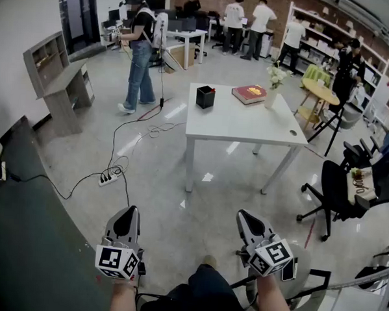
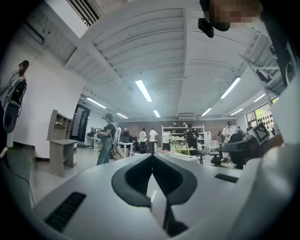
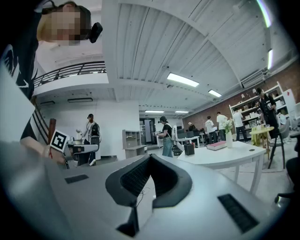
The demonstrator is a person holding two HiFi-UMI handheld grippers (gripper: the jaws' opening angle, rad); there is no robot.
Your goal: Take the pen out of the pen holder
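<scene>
A black pen holder point(image 1: 205, 96) stands at the far left corner of a white table point(image 1: 241, 125), with a red-tipped pen point(image 1: 212, 89) sticking out of it. Both grippers are low in the head view, far from the table and over the floor. My left gripper point(image 1: 130, 211) is shut with nothing between its jaws, and so is my right gripper point(image 1: 242, 214). In the right gripper view the closed jaws point(image 3: 150, 157) point level toward the room, with the pen holder point(image 3: 189, 149) small and distant on the table point(image 3: 225, 155). In the left gripper view the jaws point(image 2: 152, 156) meet at the tip.
A red book point(image 1: 249, 93) and a vase of white flowers point(image 1: 273, 84) share the table. A power strip with cables point(image 1: 109, 177) lies on the floor between me and the table. A black office chair point(image 1: 339, 185) stands at the right, a person point(image 1: 138, 51) beyond the table's left.
</scene>
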